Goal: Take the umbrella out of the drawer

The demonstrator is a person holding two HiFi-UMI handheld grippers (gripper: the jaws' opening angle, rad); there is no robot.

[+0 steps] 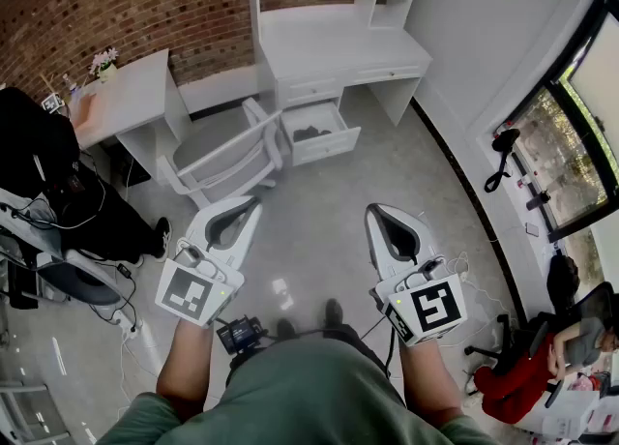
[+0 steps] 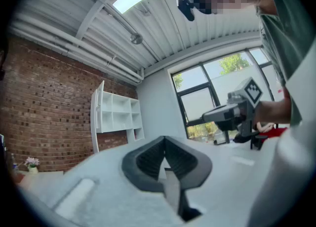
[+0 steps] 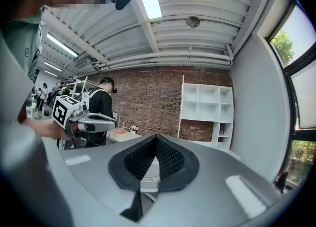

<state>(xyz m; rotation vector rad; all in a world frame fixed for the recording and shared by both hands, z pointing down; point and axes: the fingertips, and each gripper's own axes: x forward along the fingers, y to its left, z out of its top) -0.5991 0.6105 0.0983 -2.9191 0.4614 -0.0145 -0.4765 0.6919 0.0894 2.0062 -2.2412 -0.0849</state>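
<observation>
Jaws of the left gripper [image 2: 165,144] and the right gripper [image 3: 156,142] are pressed together with nothing between them, both held level well short of the drawer [image 1: 329,149]. That drawer stands pulled out below the white surface [image 1: 338,46]. A dark shape, apparently the umbrella [image 1: 311,132], lies inside it, and a chair [image 1: 224,155] stands just left of it.

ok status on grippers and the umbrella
Left gripper and right gripper shut, empty, short of desk. Dark umbrella in open drawer. Chair stands beside it.
</observation>
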